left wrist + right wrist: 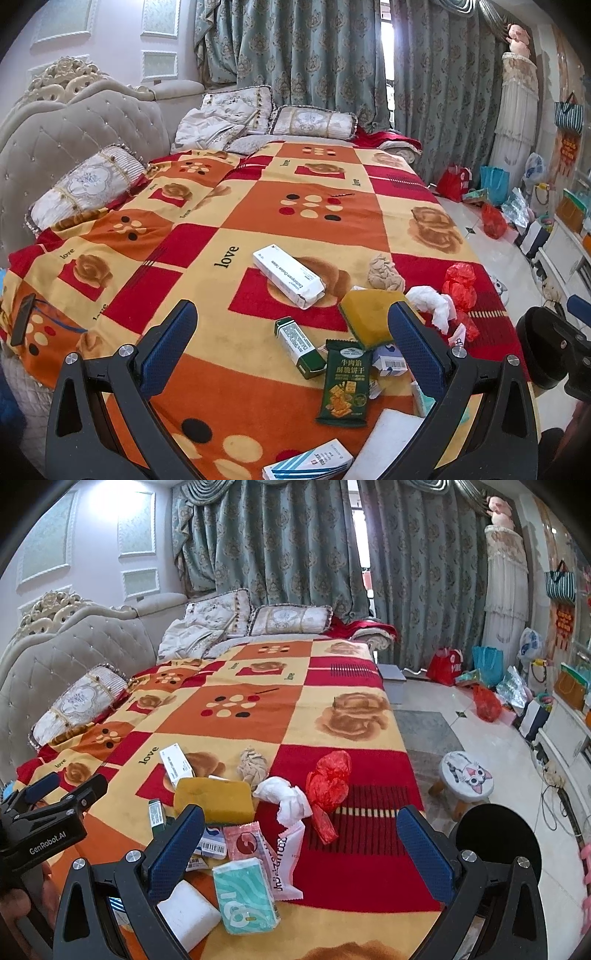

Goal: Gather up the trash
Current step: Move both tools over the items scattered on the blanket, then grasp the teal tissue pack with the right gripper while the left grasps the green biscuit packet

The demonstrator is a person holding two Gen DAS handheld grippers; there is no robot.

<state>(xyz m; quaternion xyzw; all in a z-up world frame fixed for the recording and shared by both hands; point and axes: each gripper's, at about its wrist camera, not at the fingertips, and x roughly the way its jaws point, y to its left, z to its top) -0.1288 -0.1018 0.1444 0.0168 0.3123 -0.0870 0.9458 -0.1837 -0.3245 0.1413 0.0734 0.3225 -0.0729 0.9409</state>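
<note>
Trash all over the patchwork orange-red bed blanket point(258, 206): long white medicine box point(289, 275) lying diagonal, far-left to near-right, then green snack packet point(344, 384), crumpled white tissue point(286, 797), red plastic bag point(328, 779). Left gripper point(293, 336) and right gripper point(301, 842) fingers both spread wide, holding nothing.

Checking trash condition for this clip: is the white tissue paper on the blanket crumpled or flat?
Crumpled. The white tissue paper is bunched into a twisted wad beside the red plastic bag.
</note>
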